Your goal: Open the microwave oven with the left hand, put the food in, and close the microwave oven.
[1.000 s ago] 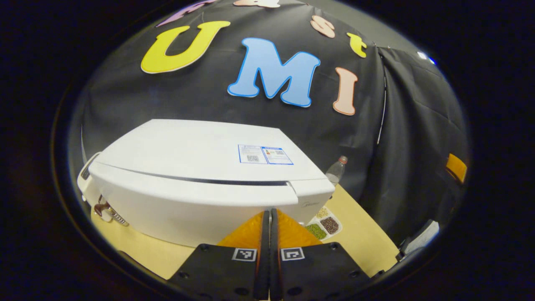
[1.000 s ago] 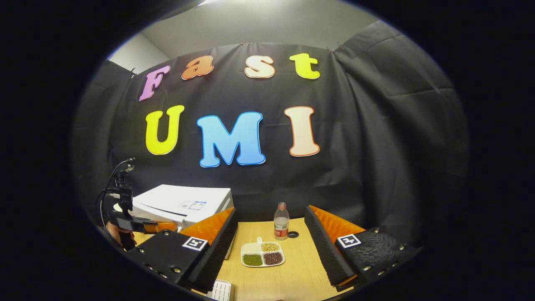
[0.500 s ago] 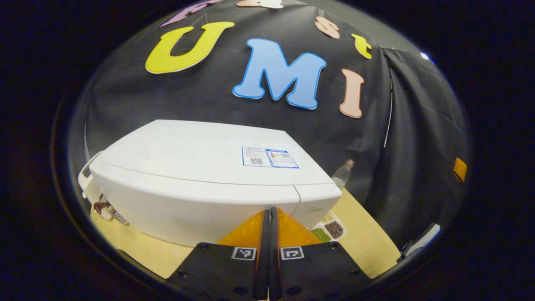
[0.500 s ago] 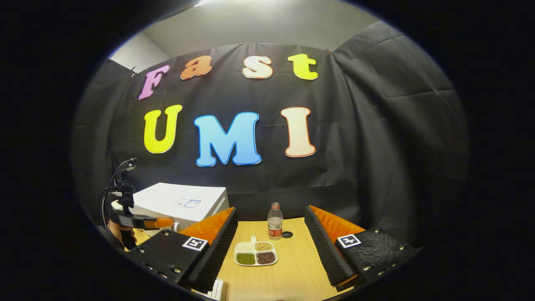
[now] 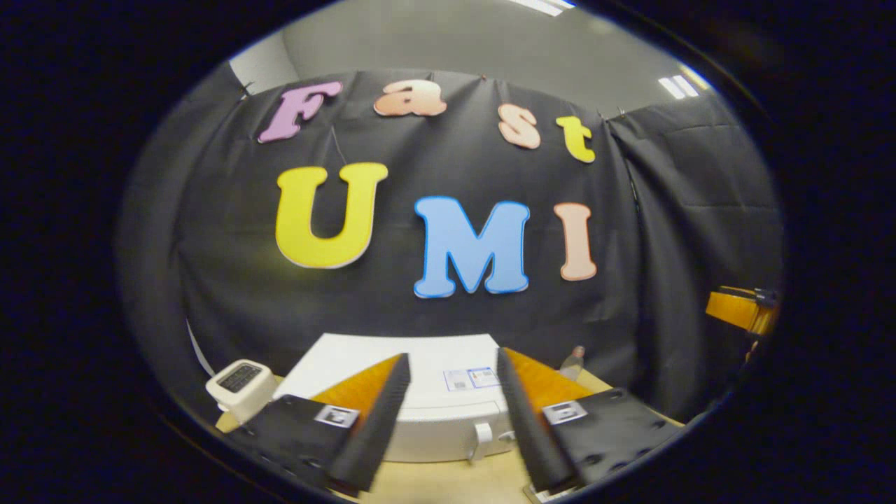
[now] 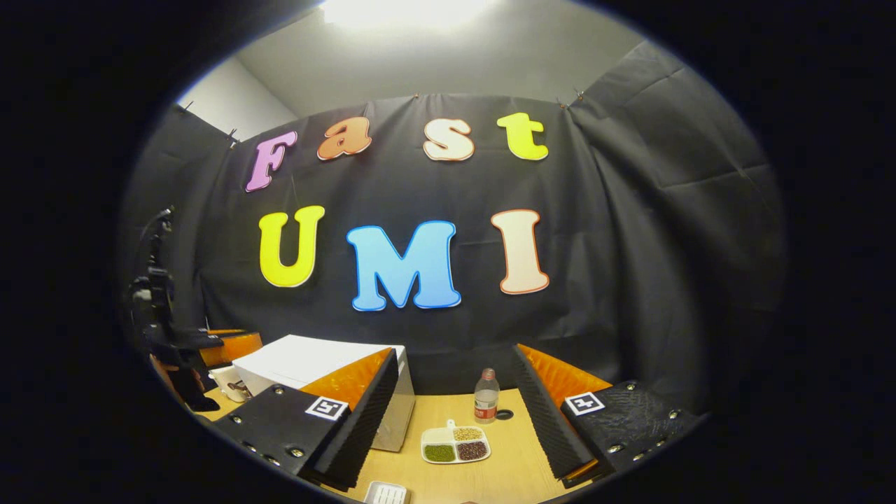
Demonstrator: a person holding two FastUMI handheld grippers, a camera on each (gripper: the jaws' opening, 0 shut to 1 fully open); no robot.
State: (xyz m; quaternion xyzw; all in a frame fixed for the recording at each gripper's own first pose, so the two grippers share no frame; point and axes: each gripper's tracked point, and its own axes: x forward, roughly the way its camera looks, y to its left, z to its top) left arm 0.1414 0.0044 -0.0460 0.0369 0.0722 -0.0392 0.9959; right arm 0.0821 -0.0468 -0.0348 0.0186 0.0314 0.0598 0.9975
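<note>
The white microwave [image 5: 448, 420] sits on the wooden table, right in front of my left gripper [image 5: 451, 355], whose fingers stand open and hold nothing. Its door looks shut, with a small white tab [image 5: 481, 437] at the front. In the right gripper view the microwave [image 6: 308, 360] is at the left. To its right a white divided plate of beans [image 6: 455, 445] lies on the table [image 6: 518, 469]. My right gripper [image 6: 455, 351] hovers open above the plate, apart from it. The left gripper [image 6: 217, 344], held by a hand, is at the far left.
A clear plastic bottle [image 6: 485, 404] stands behind the plate, near the black cloth wall. A small white device [image 5: 239, 381] sits left of the microwave. A white ribbed object [image 6: 385, 493] lies at the table's near edge. The right gripper [image 5: 742, 311] hangs at the far right.
The dark gap along the microwave door closed. My left gripper then opened, backed away from the microwave and tilted upward. The right gripper shifted slightly and stayed open.
</note>
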